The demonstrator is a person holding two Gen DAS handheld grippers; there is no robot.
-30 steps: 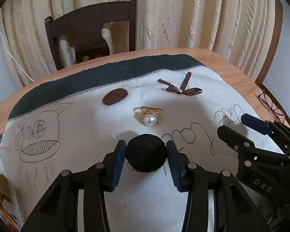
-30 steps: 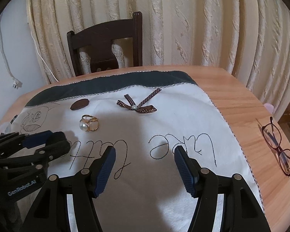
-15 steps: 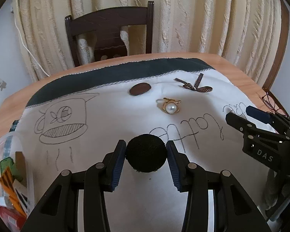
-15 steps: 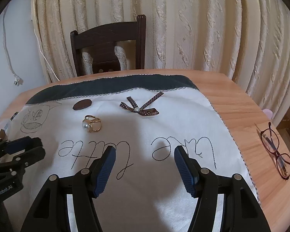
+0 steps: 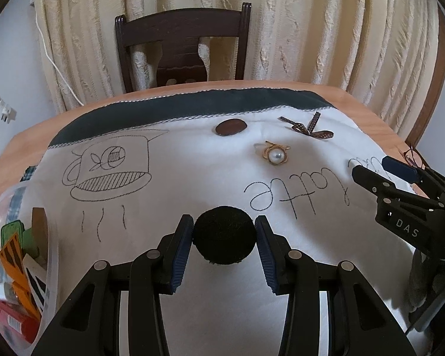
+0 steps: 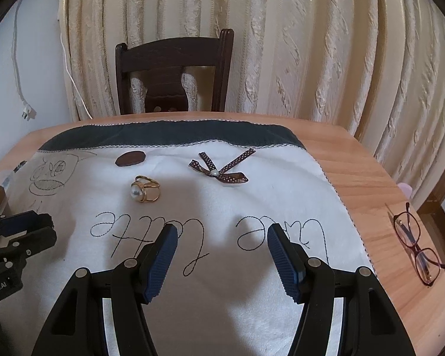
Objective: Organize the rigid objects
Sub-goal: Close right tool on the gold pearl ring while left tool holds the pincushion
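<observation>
My left gripper [image 5: 224,234] is shut on a round black fuzzy pad [image 5: 224,238], held above the white embroidered cloth [image 5: 192,184]. A clear plastic container [image 5: 3,207] with coloured clips inside sits at the lower left of the left wrist view. On the cloth lie a gold pearl ring [image 6: 144,192], a brown oval piece [image 6: 130,158] and a dotted brown ribbon bow [image 6: 221,169]. My right gripper [image 6: 221,252] hangs open over the stitched lettering with nothing between its fingers; it also shows at the right of the left wrist view [image 5: 400,187].
A round wooden table [image 6: 370,178] carries the cloth. Red-framed glasses [image 6: 415,246] lie on the bare wood at the right. A dark wooden chair [image 6: 175,74] stands behind the table before cream curtains. A white cable with a plug [image 6: 26,112] hangs at the left wall.
My left gripper has carried the black pad back and to the left, bringing the clear container into view. The right gripper has drawn back slightly and stays open.
</observation>
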